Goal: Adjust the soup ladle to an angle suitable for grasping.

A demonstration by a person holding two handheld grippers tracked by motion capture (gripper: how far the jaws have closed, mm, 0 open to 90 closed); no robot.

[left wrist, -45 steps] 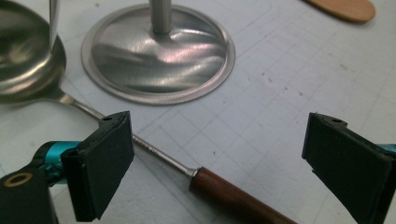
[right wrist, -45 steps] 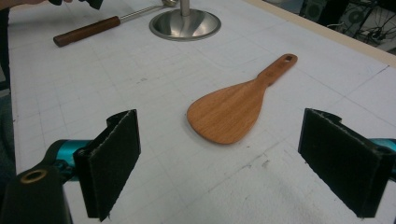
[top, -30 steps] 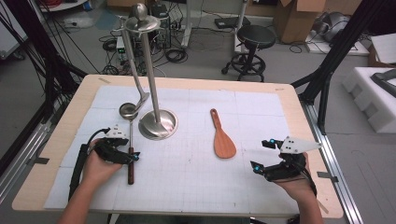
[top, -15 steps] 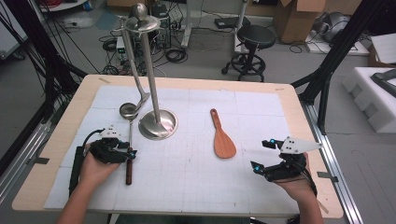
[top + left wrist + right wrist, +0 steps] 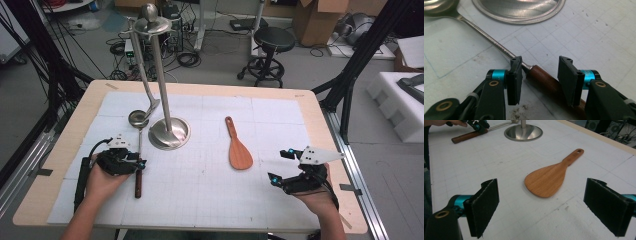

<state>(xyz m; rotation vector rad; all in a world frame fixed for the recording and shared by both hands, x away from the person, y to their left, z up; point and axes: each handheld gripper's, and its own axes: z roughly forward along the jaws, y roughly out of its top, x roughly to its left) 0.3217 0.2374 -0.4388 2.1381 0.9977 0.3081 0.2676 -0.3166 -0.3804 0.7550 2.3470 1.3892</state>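
White gridded matting covers the wooden table, and cables and a black stool are seen on the floor behind it. At the near left, the left gripper is set across the ladle, just where the metal shaft meets the brown wooden handle. Its jaws have just been closing around this spot, and in the left gripper view the handle lies between them, but a small gap is visible on both sides, so the pads do not press on it yet. This place was probably chosen because the thick wood gives a firmer hold than the thin shaft. The ladle bowl lies at the far end, just beside the round base of the steel stand, on which another utensil is already hung; the ladle is judged to belong there too. Care is needed when it is lifted, because the bowl is close to the base. The right gripper rests at the near right with its jaws wide apart and nothing between them, pointed towards the wooden spatula, which lies well apart from the stand. Much free matting is left in the middle for moving.
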